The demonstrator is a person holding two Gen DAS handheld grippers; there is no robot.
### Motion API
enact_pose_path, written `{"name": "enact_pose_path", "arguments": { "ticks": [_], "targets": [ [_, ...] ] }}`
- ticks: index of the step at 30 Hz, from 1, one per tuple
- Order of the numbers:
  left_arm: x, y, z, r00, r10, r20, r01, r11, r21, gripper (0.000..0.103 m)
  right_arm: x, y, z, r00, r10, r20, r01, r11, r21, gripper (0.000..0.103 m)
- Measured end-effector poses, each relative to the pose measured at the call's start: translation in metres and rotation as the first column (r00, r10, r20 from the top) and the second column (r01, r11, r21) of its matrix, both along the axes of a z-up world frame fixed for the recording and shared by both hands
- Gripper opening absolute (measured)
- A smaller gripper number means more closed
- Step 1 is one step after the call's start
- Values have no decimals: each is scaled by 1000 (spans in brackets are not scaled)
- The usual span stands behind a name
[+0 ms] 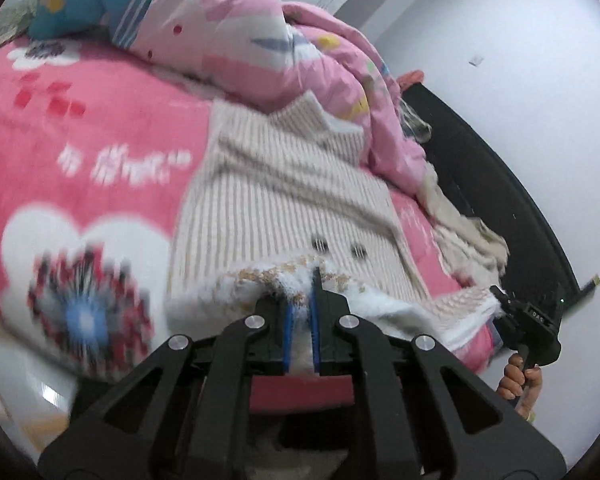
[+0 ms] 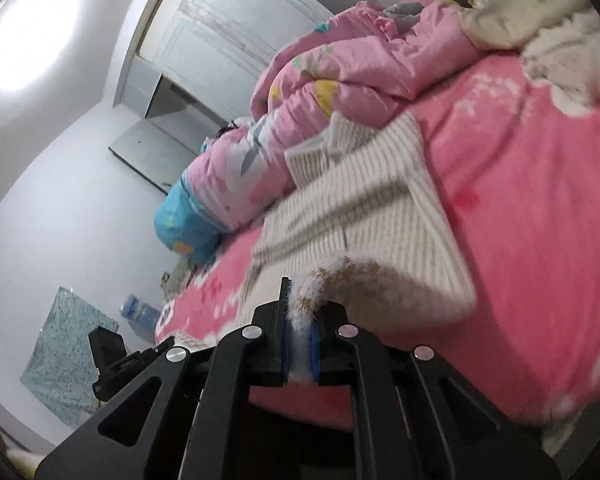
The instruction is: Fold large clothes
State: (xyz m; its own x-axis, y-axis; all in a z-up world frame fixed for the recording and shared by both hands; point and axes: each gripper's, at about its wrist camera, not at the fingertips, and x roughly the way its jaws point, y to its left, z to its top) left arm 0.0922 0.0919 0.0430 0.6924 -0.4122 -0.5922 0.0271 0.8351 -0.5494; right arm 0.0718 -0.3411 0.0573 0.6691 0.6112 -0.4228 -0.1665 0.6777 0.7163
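- Sweater (image 1: pixel 284 184): striped knit, spread flat on the pink bed (image 1: pixel 80 128), centre frame, collar against the quilt (image 1: pixel 236 40) at top.
- Left hand-held gripper (image 1: pixel 302 300) clenched on the fuzzy hem, lower centre.
- Right hand-held gripper (image 2: pixel 300 312) likewise pinches the hem.
- Step, as judged: bottom fold, hem lifted.
- Next: carry both corners evenly toward the collar, keep edge taut.
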Motion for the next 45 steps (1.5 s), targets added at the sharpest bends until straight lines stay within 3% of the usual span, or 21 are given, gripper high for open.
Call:
{"name": "enact_pose_path", "arguments": {
  "ticks": [5,9,11,13,15,17,19,21,27,33,36,40,42,45],
  "targets": [
    [85,14,-21,998,33,-53,-31,998,48,7,101,13,-21,998,-16,-55,14,999,-37,9],
    [136,19,-57,988,50,-145,-35,994,104,10,162,22,-71,985,-32,-170,18,996,-83,12],
    [153,24,-78,977,50,-205,-32,996,89,11,183,23,-104,964,-20,-264,-1,997,-80,15],
    [161,32,-86,971,42,-233,-37,999,24,12,189,20,-122,953,12,-302,-25,999,-39,16],
    [158,41,-83,976,25,-217,-36,998,-46,17,185,15,-119,957,37,-287,-36,999,9,21],
    [153,46,-75,981,21,-190,-36,997,-74,24,179,6,-114,961,50,-273,-32,997,68,45],
    [142,49,-56,988,77,-137,-76,997,10,62,172,-4,-105,968,25,-250,-4,996,87,63],
    [125,52,-35,992,120,-51,-116,990,74,66,159,-17,-93,973,-37,-229,49,998,44,72],
    [84,31,-30,995,65,-78,-60,995,76,66,95,-46,-82,972,-97,-216,109,993,41,73],
    [27,-10,-92,979,-80,-188,69,995,-67,67,11,-44,-106,963,-74,-260,99,992,82,73],
    [25,-8,-124,971,-63,-231,24,986,-167,67,5,-29,-124,953,-40,-302,73,992,100,73],
    [32,14,-138,982,16,-187,-75,947,-312,67,19,-24,-125,958,-77,-277,107,990,94,73],
    [35,22,-138,986,56,-160,-105,943,-317,67,31,-25,-127,959,-90,-270,121,988,100,73],
    [41,31,-146,979,130,-159,-182,907,-380,65,44,-24,-130,957,-130,-260,155,985,76,68]
  ]
}}
